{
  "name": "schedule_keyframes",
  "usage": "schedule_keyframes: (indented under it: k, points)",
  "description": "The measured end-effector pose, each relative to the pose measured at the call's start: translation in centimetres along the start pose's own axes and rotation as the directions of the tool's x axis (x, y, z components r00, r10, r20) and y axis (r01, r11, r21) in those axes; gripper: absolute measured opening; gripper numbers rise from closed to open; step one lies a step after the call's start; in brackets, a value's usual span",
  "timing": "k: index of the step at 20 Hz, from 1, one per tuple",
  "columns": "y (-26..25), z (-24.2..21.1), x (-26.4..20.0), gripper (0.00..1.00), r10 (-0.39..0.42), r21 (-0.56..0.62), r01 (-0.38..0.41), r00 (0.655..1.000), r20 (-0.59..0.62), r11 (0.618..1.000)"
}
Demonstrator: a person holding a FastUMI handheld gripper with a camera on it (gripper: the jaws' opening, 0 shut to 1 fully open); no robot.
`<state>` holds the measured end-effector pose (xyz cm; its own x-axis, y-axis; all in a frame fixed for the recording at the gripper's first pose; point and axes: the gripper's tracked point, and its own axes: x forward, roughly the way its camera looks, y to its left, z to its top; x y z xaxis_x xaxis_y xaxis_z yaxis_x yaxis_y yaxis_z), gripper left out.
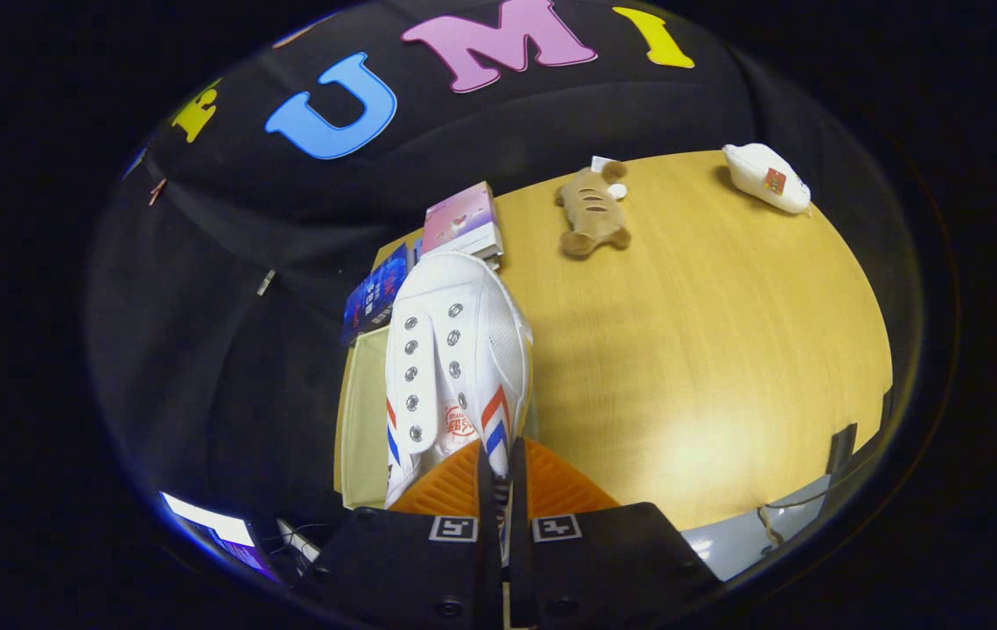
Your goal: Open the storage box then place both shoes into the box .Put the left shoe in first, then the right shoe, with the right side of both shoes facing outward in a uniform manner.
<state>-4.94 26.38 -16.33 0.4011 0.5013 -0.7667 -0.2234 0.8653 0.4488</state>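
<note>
A white canvas shoe (450, 359) with metal eyelets and red and blue stripes hangs just ahead of my fingers, toe pointing away. My gripper (500, 472) is shut on the shoe, both fingers pressing on its rim near the heel. Beside and below the shoe lies the pale cream storage box (364, 420), its inside showing between the shoe and the table's edge. The second white shoe (767, 178) lies on its side at the far end of the wooden table (708, 350), well beyond the fingers.
A stack of books (463, 226) stands just beyond the held shoe's toe, with a dark blue book (374, 297) beside it. A brown plush toy (593, 214) lies farther out on the table. A lit screen (218, 529) sits low, off the table.
</note>
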Motion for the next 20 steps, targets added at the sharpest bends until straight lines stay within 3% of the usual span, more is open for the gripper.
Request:
schedule_keyframes:
  k: [6,14,16,17,19,20]
  points:
    - [4.2,-1.4,3.4,0.08,0.008,-0.051,-0.011,0.999,-0.052,0.999]
    - [3.0,-3.6,6.9,0.08,-0.095,-0.044,0.091,0.99,-0.105,0.995]
    - [3.5,-4.1,7.3,0.13,-0.081,-0.035,0.077,0.99,-0.113,0.996]
    - [4.1,-4.4,7.4,0.27,-0.066,-0.036,0.062,0.991,-0.117,0.997]
    - [5.7,-4.2,6.7,0.46,-0.004,-0.017,0.002,0.995,-0.097,1.0]
    - [6.3,-3.5,6.5,0.62,0.023,-0.005,-0.024,0.997,-0.08,1.0]
